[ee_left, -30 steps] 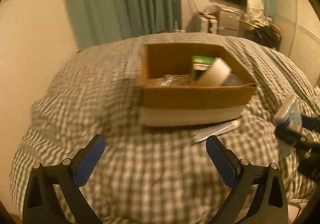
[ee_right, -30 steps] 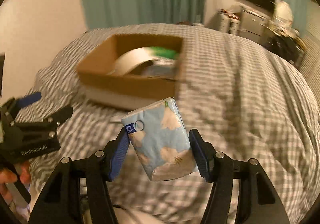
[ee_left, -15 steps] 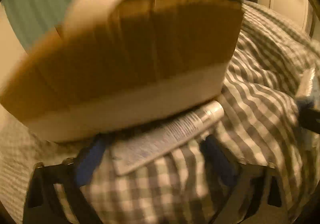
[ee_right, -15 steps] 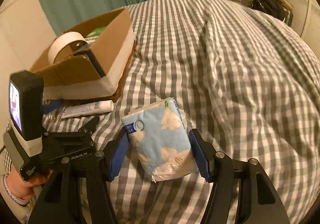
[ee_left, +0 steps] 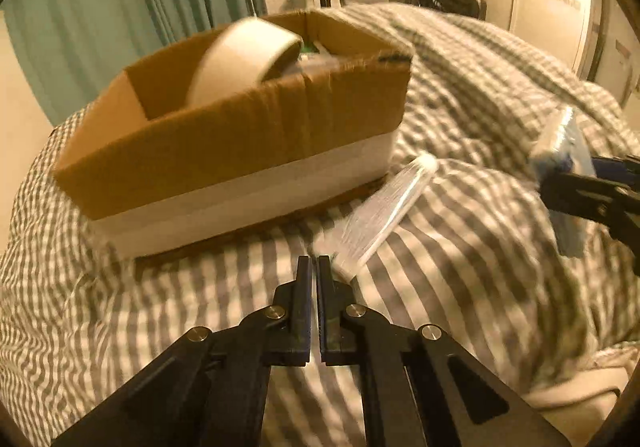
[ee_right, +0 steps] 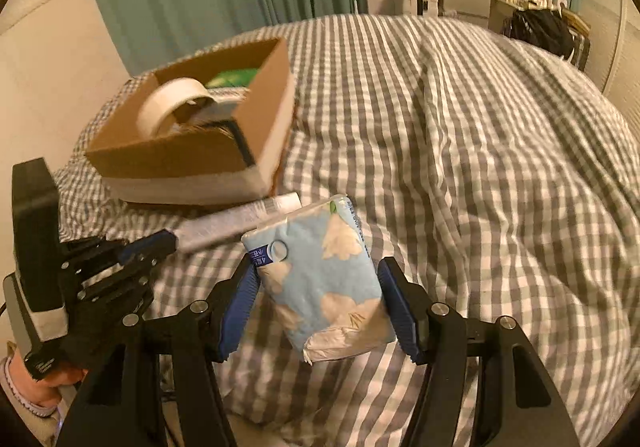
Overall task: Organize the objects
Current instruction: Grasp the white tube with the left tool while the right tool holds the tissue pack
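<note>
Cardboard box (ee_right: 256, 127) holding tape roll (ee_right: 168, 107), perhaps green packet (ee_right: 234, 78)

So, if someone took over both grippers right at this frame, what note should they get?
Left gripper: fingers shut with nothing between them, tips just beside the near end of the white tube.
Right gripper: shut on the blue tissue pack, held above the checked bedcover.
Cardboard box sits on the bed; the tape roll and a green item are already inside.
The tube lies on the cover just in front of the box, outside it.
Left to do: probably drop the tissue pack into the box, then regrasp the tube and put it in too.
</note>
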The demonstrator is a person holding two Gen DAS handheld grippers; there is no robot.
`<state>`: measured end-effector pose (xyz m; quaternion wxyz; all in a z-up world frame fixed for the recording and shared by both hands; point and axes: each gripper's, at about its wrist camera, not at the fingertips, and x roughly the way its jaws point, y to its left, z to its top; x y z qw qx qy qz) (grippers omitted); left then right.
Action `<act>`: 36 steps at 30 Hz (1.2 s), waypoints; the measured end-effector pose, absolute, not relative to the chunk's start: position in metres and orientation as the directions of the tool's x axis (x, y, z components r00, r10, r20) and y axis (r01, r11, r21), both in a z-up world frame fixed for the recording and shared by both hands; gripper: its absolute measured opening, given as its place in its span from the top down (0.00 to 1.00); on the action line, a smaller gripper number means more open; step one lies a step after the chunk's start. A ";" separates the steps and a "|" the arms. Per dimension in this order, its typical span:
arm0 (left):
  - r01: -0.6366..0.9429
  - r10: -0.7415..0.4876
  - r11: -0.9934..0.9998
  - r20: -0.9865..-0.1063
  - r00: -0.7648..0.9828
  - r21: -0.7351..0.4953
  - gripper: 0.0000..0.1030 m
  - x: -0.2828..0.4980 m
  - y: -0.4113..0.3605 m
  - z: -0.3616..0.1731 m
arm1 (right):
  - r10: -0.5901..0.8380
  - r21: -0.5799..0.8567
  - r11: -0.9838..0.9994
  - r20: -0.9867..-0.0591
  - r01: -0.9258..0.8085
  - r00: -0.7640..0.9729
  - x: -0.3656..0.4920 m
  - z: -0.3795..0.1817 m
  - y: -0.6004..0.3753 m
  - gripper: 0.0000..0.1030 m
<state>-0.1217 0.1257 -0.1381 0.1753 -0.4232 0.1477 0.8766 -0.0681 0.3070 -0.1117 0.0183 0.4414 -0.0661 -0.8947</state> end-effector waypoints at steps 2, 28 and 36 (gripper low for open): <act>-0.437 0.191 -0.893 -0.787 -0.587 0.109 0.97 -0.109 0.122 -0.128 | -0.091 0.129 -0.992 -0.775 -0.016 -0.625 -0.062 -0.101 0.302 0.41; -0.490 0.257 -0.871 -0.813 -0.522 0.039 0.72 -0.152 0.187 -0.179 | -0.078 0.164 -0.981 -0.823 -0.103 -0.562 -0.086 -0.149 0.346 0.41; -0.506 0.309 -0.862 -0.781 -0.543 0.011 0.86 -0.113 0.160 -0.131 | -0.077 0.144 -0.988 -0.790 -0.062 -0.608 -0.074 -0.115 0.321 0.41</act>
